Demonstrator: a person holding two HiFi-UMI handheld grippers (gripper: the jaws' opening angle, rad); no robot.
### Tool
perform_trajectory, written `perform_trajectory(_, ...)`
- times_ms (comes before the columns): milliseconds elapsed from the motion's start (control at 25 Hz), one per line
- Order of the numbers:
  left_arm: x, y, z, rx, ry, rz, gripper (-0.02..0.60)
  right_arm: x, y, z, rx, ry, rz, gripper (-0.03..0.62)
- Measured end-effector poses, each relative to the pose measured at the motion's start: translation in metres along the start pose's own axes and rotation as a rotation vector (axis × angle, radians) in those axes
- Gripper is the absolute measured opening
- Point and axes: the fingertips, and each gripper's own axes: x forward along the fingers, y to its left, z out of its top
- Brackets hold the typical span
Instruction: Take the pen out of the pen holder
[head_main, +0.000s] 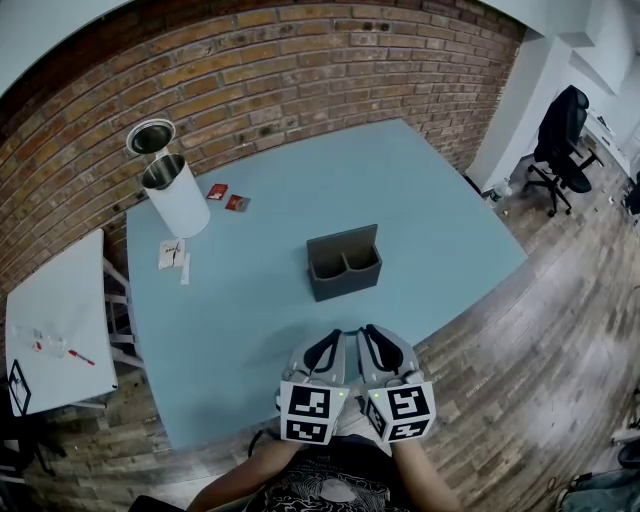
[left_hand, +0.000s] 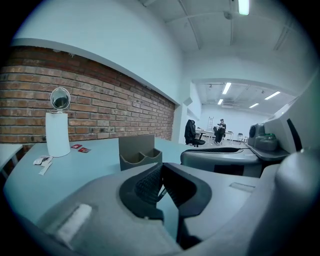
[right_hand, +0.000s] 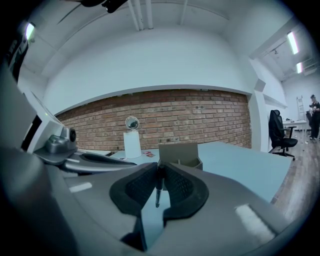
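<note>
The right gripper (right_hand: 159, 169) pinches the upright pen (right_hand: 158, 192), with the empty-looking pen holder (head_main: 343, 262) straight ahead (left gripper (left_hand: 161, 169) closed, seemingly on nothing).

Bare bench (head_main: 250, 320) runs from the left claw (head_main: 328, 345) and the right claw (head_main: 370, 342), which pinches a thin pen (right_hand: 158, 187), to the grey pen holder (head_main: 343, 263), the only obstacle ahead. A white cylindrical bin (head_main: 178, 195), red packets (head_main: 227, 197) and paper slips (head_main: 172, 254) crowd the far left corner. The bench's right half is open.
</note>
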Motion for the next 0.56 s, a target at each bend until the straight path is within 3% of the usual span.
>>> perform_trajectory(560, 0.0022, -0.0102, -0.0041, 0.004, 0.006, -0.024, 0.005, -0.0084, -0.007, -0.0056, -0.012, -0.009, -0.019, 0.051)
